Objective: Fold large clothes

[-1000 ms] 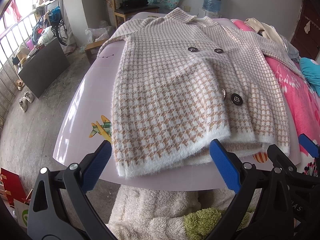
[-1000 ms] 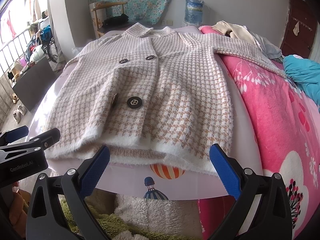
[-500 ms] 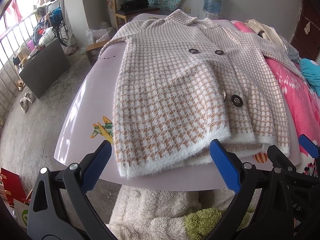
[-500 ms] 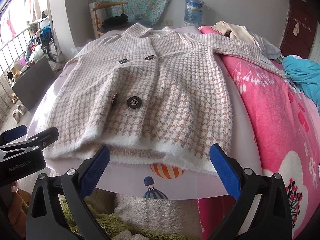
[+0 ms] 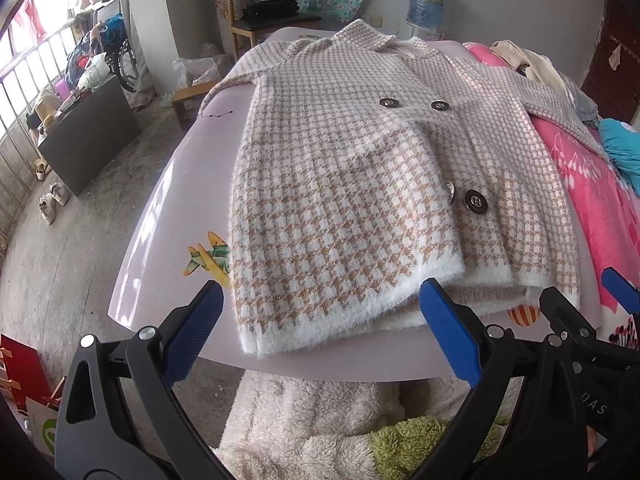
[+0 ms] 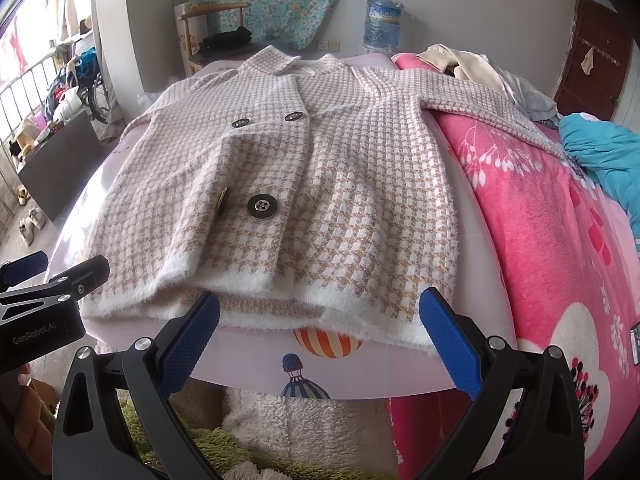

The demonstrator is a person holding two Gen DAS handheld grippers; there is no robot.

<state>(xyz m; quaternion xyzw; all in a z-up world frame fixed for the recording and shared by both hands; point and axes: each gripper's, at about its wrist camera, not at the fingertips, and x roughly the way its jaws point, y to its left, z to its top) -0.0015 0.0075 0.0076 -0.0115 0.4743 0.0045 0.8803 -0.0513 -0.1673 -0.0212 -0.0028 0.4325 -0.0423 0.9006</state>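
Houndstooth coat [image 5: 360, 184] lies unfolded, front up, on the lilac bench [image 5: 168, 216]. Left gripper [image 5: 320, 328] and right gripper [image 6: 320, 330] fingers gape wide, empty, at its 6 o'clock hem; all folds remain.

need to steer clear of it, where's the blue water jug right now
The blue water jug stands against the back wall beyond the coat's collar, right of the wooden chair in both views.

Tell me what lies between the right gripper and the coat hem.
Only bare lilac sheet with a balloon print, seen in the right wrist view.
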